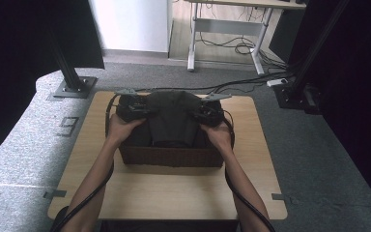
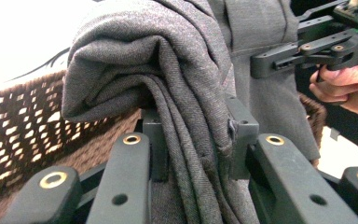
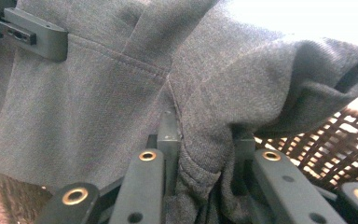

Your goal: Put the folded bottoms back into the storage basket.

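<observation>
Jaws of the left gripper [image 2: 193, 140] clamp a bunched fold of the grey garment [image 1: 171, 116]; the right gripper [image 3: 205, 149] pinches another fold of it. Between them the cloth hangs spread above the brown wicker basket [image 1: 171, 157], which sits on the wooden table [image 1: 174, 193].

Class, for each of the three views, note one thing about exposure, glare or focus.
High view: dim overall, so the dark grey cloth garment and brown woven basket lose detail. Left gripper view: background top left blown out white, weave sharp. Right gripper view: top right corner washed out, fabric close to the lens slightly soft.
</observation>
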The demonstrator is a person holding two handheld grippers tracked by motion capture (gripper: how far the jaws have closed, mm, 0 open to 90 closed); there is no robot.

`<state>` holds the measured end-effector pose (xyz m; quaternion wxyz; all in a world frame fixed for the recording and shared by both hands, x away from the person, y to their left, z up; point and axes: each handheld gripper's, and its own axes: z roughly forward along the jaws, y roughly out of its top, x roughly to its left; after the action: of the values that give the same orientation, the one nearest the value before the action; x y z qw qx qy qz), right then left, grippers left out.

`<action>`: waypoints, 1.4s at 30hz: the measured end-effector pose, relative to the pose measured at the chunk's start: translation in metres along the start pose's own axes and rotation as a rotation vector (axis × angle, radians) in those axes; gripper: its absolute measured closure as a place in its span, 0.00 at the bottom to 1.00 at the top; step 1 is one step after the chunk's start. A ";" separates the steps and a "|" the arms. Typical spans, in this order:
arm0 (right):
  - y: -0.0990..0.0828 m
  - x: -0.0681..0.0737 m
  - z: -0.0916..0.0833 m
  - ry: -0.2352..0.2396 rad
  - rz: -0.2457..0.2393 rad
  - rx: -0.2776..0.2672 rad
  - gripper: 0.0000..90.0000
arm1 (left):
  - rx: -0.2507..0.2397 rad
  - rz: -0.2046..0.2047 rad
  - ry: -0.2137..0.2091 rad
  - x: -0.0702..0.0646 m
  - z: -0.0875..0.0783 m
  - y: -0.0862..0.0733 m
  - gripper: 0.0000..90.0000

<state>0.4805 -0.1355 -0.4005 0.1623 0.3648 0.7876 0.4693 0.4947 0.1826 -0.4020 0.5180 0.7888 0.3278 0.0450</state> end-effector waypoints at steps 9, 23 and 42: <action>-0.017 -0.010 0.007 0.000 0.047 0.049 0.81 | 0.077 -0.016 0.015 -0.001 0.021 -0.003 0.75; -0.026 -0.025 0.010 -0.026 0.097 0.138 0.80 | 0.179 -0.051 0.087 -0.003 0.044 -0.008 0.75; -0.017 -0.035 0.033 -0.185 0.103 0.232 0.41 | 0.363 0.051 0.504 0.000 0.049 -0.007 0.37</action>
<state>0.5170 -0.1459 -0.4344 0.1665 0.4629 0.7984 0.3472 0.5118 0.1454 -0.4302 0.2697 0.8405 0.4285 0.1928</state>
